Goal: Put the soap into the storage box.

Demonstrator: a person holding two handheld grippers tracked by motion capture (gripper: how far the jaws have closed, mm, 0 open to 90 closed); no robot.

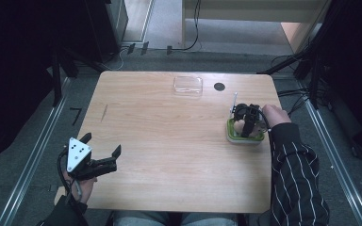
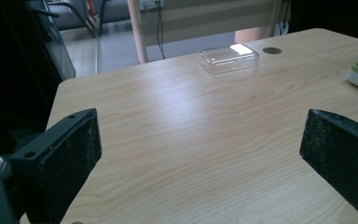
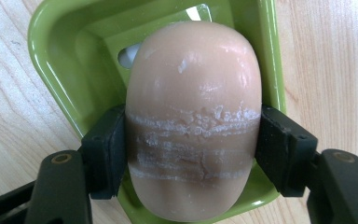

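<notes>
Right gripper (image 3: 193, 156) fingers (image 3: 105, 149) clamped across the short width of a smooth beige oval soap bar (image 3: 193, 121). Long axis of bar at right angles to the closing line of the fingers, bar over the green rectangular plastic soap dish (image 3: 58, 51) at the right side of the light wooden table (image 1: 169, 136). Whether resting or raised: cannot tell. Left gripper (image 1: 101, 153) well apart at the near left edge, fingers spread wide, holding nothing. Clear plastic lid (image 1: 187, 85) at the far edge.

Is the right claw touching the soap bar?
Touching. The right gripper view shows the right claw with both pads pressed against the sides of the soap bar.
</notes>
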